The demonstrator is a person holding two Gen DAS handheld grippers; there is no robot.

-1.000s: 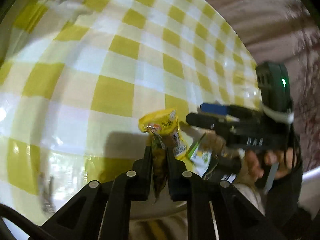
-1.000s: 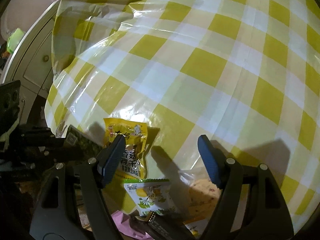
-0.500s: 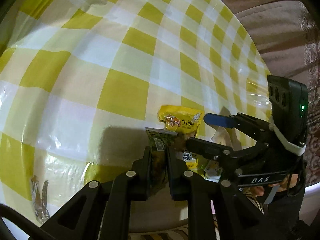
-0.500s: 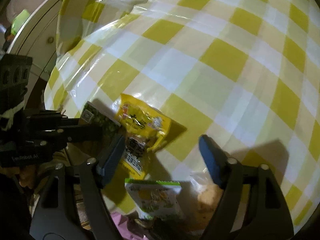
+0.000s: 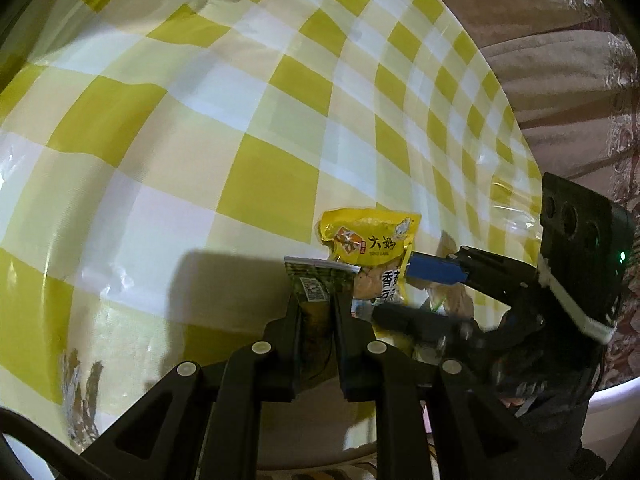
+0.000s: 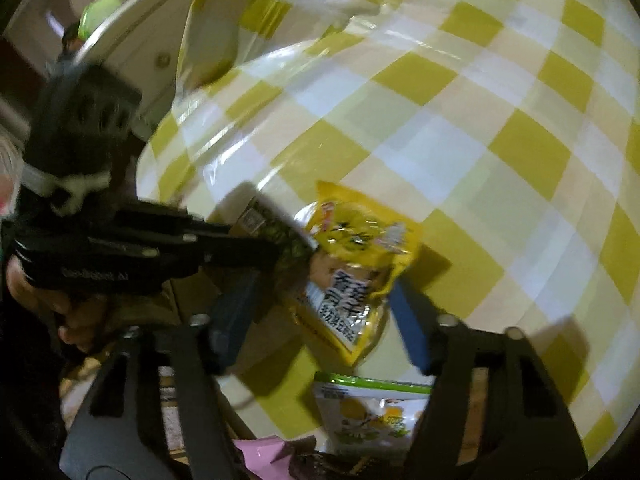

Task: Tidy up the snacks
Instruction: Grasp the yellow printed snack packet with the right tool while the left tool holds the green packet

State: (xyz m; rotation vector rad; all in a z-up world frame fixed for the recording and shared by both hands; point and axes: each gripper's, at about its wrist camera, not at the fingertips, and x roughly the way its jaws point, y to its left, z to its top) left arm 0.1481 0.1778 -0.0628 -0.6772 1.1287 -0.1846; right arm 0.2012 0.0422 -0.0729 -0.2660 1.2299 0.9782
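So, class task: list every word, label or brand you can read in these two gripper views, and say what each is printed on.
"大妈": yellow snack packet.
"香菇": same packet, lower white panel; the rest is blurred.
QR label: dark green packet, unreadable.
White lettering on the left gripper body: blurred.
Green-and-white packet: print too small.

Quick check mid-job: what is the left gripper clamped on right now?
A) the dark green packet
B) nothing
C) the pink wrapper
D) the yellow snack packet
A: the left gripper is shut on the dark green packet; the yellow snack packet lies beside it on the cloth.
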